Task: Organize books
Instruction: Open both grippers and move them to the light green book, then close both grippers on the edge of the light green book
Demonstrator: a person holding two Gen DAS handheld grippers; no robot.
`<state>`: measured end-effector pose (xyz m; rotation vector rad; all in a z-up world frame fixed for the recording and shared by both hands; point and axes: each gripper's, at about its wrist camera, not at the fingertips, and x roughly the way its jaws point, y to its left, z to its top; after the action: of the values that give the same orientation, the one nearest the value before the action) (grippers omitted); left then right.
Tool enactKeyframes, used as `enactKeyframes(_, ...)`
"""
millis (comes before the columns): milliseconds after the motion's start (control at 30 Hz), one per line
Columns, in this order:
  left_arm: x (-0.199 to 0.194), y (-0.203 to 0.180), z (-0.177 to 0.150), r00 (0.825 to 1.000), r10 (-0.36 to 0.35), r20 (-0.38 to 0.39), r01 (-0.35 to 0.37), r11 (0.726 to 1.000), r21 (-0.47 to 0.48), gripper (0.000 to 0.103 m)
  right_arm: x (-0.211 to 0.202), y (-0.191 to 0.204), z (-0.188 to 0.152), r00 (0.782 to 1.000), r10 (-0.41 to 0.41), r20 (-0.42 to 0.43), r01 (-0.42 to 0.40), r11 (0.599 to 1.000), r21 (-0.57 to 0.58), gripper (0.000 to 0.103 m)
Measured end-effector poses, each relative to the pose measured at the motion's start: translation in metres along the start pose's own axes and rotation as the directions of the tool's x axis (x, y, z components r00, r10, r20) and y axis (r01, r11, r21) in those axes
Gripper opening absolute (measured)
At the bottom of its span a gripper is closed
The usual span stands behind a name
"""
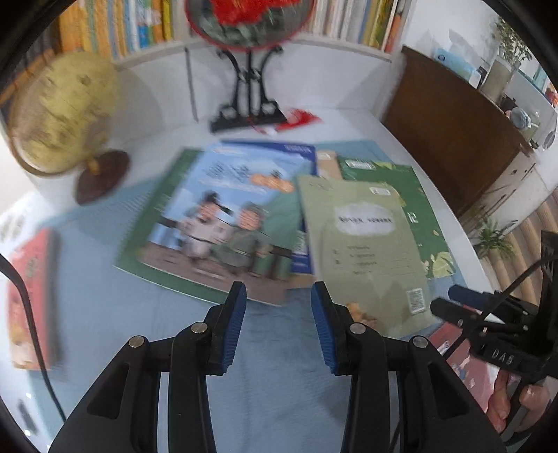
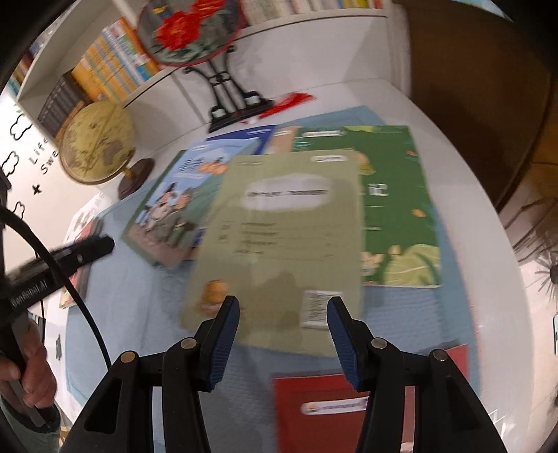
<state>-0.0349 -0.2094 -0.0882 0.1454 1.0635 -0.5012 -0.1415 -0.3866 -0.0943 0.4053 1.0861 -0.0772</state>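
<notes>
Left wrist view first: the left gripper (image 1: pixel 278 296) sits bottom centre, its blue pads apart with a moderate gap and nothing between them, just the light blue mat (image 1: pixel 104 313) showing through. Right above the fingertips lies a messy spread of books. A cartoon-cover book (image 1: pixel 223 216) with two figures on it sits centre-left, resting on a green book (image 1: pixel 153 212) and a dark blue one (image 1: pixel 279 148). To its right a pale olive notebook (image 1: pixel 362 251) overlaps a dark green leafy book (image 1: pixel 418 209). A red book (image 1: pixel 31 299) lies on its own at the far left edge, well apart from the pile. Upper left there's a yellowish globe (image 1: pixel 62 115), top centre a round red ornament on a black stand (image 1: pixel 247 87), and a shelf of books (image 1: pixel 122 28) along the top. The right gripper (image 1: pixel 450 306) pokes in at the lower right, side-on, so I can't read its gap from here.

Right wrist view: the right gripper (image 2: pixel 283 313) is bottom centre, jaws moderately apart and empty, hanging over the near edge of the pale olive notebook (image 2: pixel 289 223); whether the pads touch it I can't tell, it's all blurry. The dark green leafy book (image 2: pixel 397 202) sticks out to the right, the cartoon-cover book (image 2: pixel 174 205) to the left. A red book (image 2: pixel 314 411) sits at the bottom, partly behind the right finger. The globe (image 2: pixel 97 146) is at the left, and the left gripper (image 2: pixel 94 247) enters from the left edge, held by a hand (image 2: pixel 28 376).
</notes>
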Motion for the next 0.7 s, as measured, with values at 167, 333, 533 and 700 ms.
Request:
enactKeyframes(167, 0.047, -0.016, -0.007, 0.995, -0.067, -0.068, 0.064, 0.997, -0.041, 0.035, 0.014, -0.035, 0.013, 1.000, -0.015, -0.011, 0.016, 0.999, 0.048, 0.050)
enactKeyframes(333, 0.080, -0.025, -0.015, 0.989, -0.073, -0.132, 0.063, 0.995, -0.081, 0.035, 0.044, -0.048, 0.025, 0.998, -0.021, -0.060, 0.024, 0.999, 0.049, 0.038)
enactKeyframes(533, 0.093, -0.030, -0.019, 0.984, -0.112, -0.141, 0.095, 0.988, -0.123, 0.035, 0.055, -0.042, 0.027, 0.999, -0.005, -0.054, 0.007, 1.000, 0.025, 0.035)
enactKeyframes(700, 0.092, -0.031, -0.020, 0.981, -0.134, -0.139, 0.116, 0.984, -0.132, 0.036, 0.054, -0.036, 0.020, 0.998, 0.002, -0.066, -0.002, 1.000, -0.004, 0.035)
